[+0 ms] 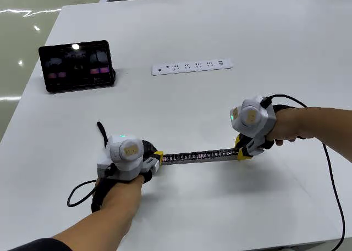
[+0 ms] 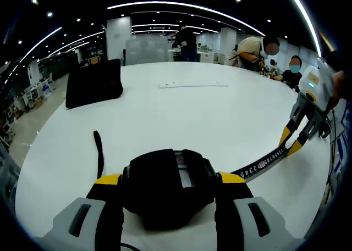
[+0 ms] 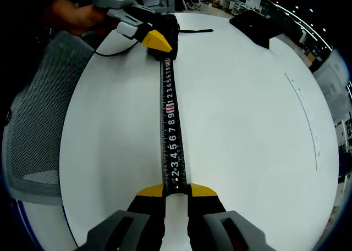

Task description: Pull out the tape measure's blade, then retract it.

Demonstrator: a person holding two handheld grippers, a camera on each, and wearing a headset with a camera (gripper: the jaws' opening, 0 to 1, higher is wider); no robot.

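Well beyond blade [image 1: 198, 156], tablet [image 1: 77, 65] and power strip [image 1: 191, 66].

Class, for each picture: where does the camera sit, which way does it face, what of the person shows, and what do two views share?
Head view: headset, looking down at the table; both forearms, left gripper and right gripper show.
Left gripper view: rides that gripper, facing over its fingers, shut on the tape measure case, toward the right gripper.
Right gripper view: faces back along the blade it pinches, toward the left gripper.
Shared: both gripper views show the blade.
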